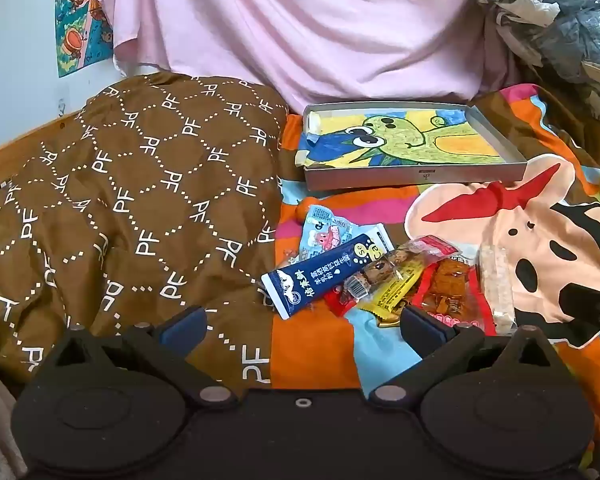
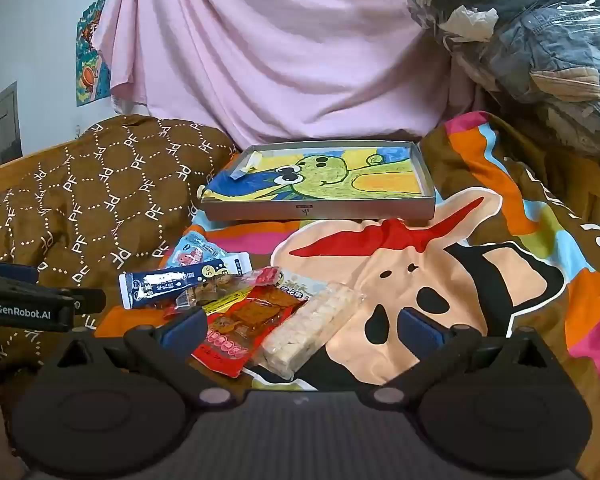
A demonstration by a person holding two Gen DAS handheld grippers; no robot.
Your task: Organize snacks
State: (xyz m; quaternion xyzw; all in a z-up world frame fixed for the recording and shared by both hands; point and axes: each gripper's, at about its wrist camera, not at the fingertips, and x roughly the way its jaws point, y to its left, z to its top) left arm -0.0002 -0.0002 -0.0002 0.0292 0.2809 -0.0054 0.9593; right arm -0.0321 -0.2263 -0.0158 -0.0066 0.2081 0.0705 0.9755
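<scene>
Snacks (image 2: 236,300) lie in a loose overlapping heap at the lower middle of the right wrist view, on a cartoon-printed bedspread (image 2: 480,280); all look light, thin and crinkly, so I judge they will slide on one another and flex when pinched, best taken by a free edge or a sealed end rather than across the filled middle; the pale rice-cracker bar (image 2: 312,324) in clear wrap seems the stiffest yet most brittle, so a gentle hold across its narrow width near one end suits it; the red flat pouch (image 2: 240,328) beside it is limp and glossy, probably slippery; the dark blue stick pack (image 1: 320,274) at the heap's left edge is long and narrow, easy to span crosswise; a small light-blue sachet (image 1: 326,232) sits just behind it, partly covered; further up the frame stands a shallow grey tray (image 2: 320,212) lined with a green cartoon drawing, seemingly the place for them, holding no snacks yet; a brown patterned quilt (image 1: 120,200) fills the left; the right gripper (image 2: 300,330) has its tongs wide apart around the heap's near end, gripping nothing; the left gripper (image 1: 304,326) likewise stands apart and holds nothing.
</scene>
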